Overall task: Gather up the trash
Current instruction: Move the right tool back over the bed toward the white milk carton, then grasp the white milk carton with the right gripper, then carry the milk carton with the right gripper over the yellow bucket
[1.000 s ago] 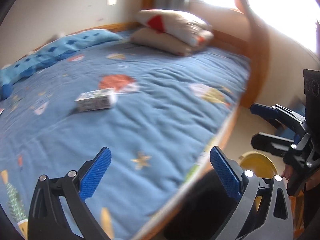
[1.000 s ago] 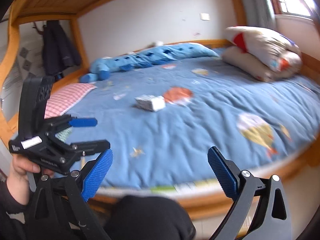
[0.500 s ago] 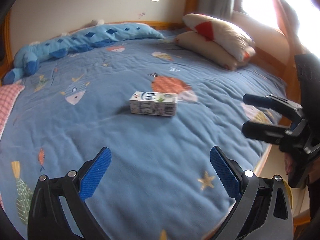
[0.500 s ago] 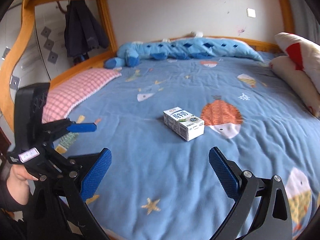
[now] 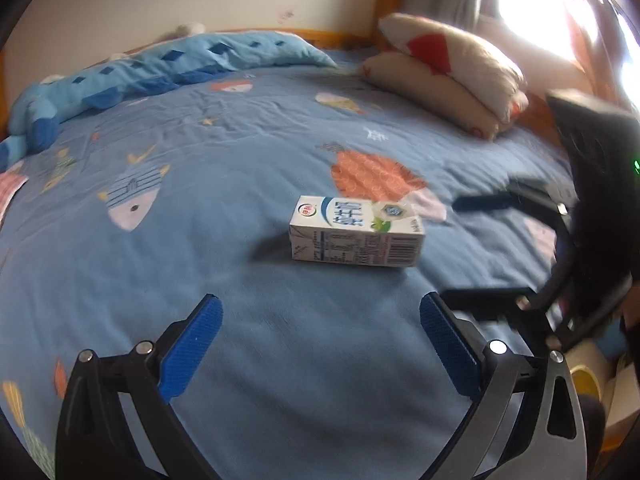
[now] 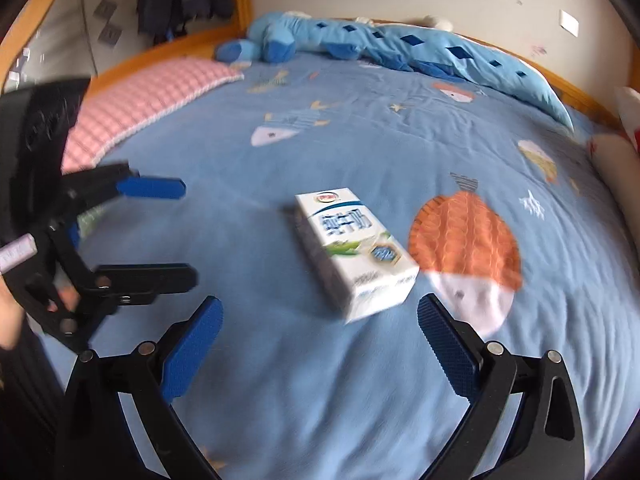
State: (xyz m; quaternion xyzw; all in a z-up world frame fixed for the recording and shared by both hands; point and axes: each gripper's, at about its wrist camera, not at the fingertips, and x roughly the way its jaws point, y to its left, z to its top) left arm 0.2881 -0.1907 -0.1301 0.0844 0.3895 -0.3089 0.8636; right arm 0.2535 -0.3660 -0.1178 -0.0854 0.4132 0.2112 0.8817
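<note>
A white milk carton [image 5: 356,236] is seen lying on its side near the middle of a bed, on a blue bedspread [image 5: 200,208] printed with fish and stars, just beside an orange fish print [image 5: 374,174]. The left gripper [image 5: 318,330] is held above the bedspread short of the carton, its jaws spread wide and nothing between them. The right gripper [image 6: 318,330] is likewise held just short of the carton [image 6: 354,250], jaws wide and empty; the carton's near end lies close to the gap between its blue pads [image 6: 192,346]. Each gripper is visible at the edge of the other's view. A long blue plush toy [image 6: 384,46] is laid along the far edge, two stacked pillows [image 5: 448,76] by the window, and a pink checked pillow [image 6: 148,100] at the opposite end.
</note>
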